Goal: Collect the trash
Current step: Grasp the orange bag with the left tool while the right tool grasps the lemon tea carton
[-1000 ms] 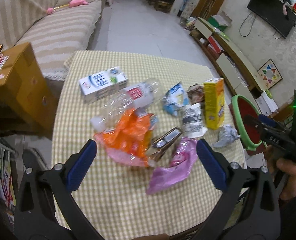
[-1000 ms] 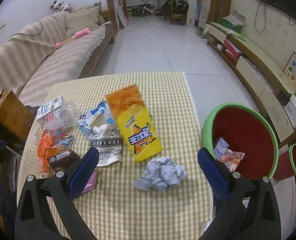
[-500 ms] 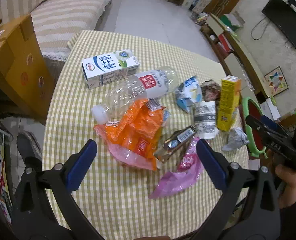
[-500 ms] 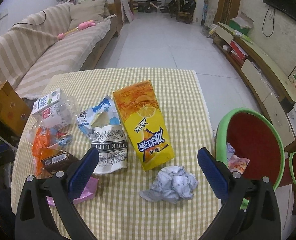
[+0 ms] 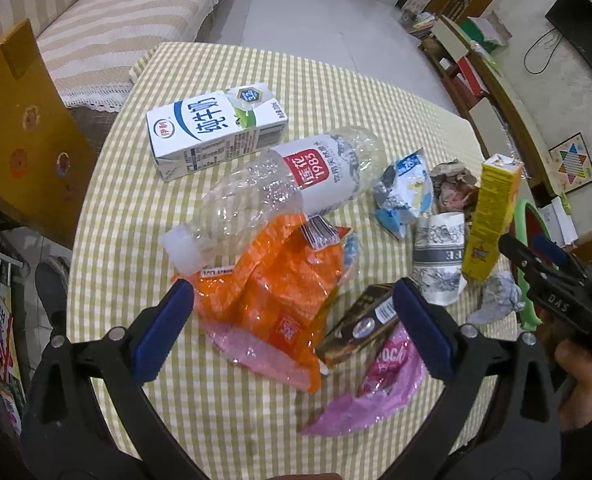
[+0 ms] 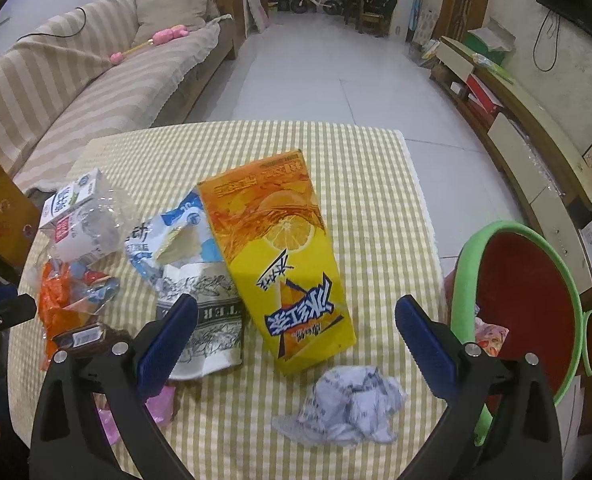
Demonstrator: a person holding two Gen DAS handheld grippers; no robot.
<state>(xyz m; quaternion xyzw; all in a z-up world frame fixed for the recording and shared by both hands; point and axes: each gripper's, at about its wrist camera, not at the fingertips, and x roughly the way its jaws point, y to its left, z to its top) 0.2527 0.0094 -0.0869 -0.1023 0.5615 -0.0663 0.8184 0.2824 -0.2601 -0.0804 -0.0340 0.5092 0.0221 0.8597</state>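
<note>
Orange foil is what fills our left view: the orange wrapper point(image 5: 272, 280) lies crumpled right under our left gripper point(image 5: 292, 328), whose blue pads stand wide apart with nothing between them. Beside it sit the brown packet point(image 5: 355, 326) and the pink bag point(image 5: 375, 392), overlapping, so we want to drop straight onto the raised fold of one piece and close there, not rake the whole heap. Behind them the clear bottle point(image 5: 280, 196) and the milk carton point(image 5: 216, 132) lie flat on the checked cloth point(image 5: 144, 208).

Over on the right, our right gripper point(image 6: 296, 336) hangs open and empty too, with the crumpled paper ball point(image 6: 347, 406) just below it and the yellow tea carton point(image 6: 284, 264) ahead. The red bin point(image 6: 523, 300) waits off the table edge, near that ball, a few scraps already inside. The ball looks the easy pick: light, squashy, close to the bin. We should pinch it across its middle and lift clear before swinging over.
</note>
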